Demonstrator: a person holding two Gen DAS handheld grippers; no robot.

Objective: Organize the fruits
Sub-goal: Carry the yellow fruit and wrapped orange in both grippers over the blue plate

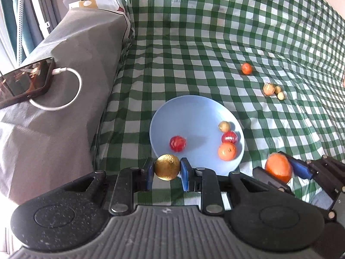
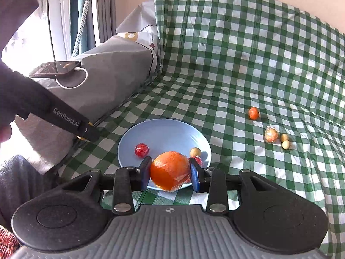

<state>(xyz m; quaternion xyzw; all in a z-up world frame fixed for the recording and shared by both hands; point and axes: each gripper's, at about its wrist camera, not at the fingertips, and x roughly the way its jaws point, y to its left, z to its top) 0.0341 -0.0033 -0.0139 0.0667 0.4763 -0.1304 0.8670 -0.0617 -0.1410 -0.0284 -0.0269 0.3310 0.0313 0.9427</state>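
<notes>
A light blue plate (image 1: 189, 112) lies on the green checked cloth; it holds two red fruits (image 1: 177, 143), a small orange (image 1: 226, 151) and a small tan fruit (image 1: 224, 126). My left gripper (image 1: 167, 170) is shut on a golden-brown round fruit (image 1: 167, 167) just over the plate's near rim. My right gripper (image 2: 170, 176) is shut on a large orange (image 2: 170, 173) above the near edge of the plate (image 2: 163, 133); from the left wrist it shows at the plate's right (image 1: 278, 170). On the cloth to the right lie a small orange fruit (image 2: 253, 113), a wrapped pale fruit (image 2: 271, 135) and two tan balls (image 2: 285, 144).
A grey cushion (image 1: 71, 69) stands left of the plate, with a phone (image 1: 25, 79) and its white cable on top. The checked cloth (image 1: 215, 32) rises up a backrest behind. The left gripper's black body (image 2: 64, 118) reaches in from the left in the right wrist view.
</notes>
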